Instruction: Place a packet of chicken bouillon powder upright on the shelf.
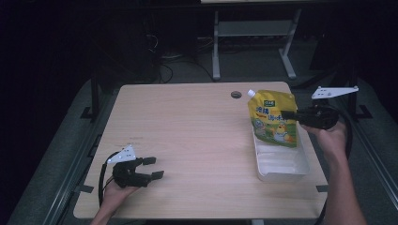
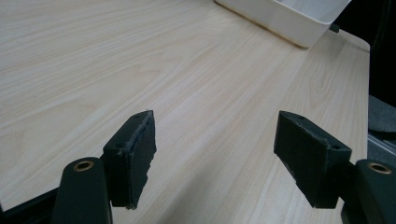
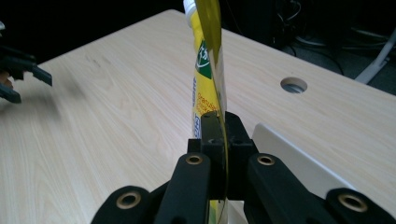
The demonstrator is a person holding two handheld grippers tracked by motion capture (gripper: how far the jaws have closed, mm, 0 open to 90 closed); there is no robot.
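My right gripper (image 1: 287, 114) pinches the yellow pouch (image 1: 273, 117) by its side edge, standing tall over the far end of the white tray (image 1: 284, 171). My left gripper (image 1: 151, 168) waits wide open and far away, so the right one is nearer.

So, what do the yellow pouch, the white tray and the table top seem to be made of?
Yellow pouch: apparently thin flexible plastic film, glossy and printed; the right gripper pinches its flat edge.
White tray: probably smooth rigid plastic, with even white walls and rounded corners.
Table top: pale wood grain, matte; whether laminate or solid wood cannot be told.
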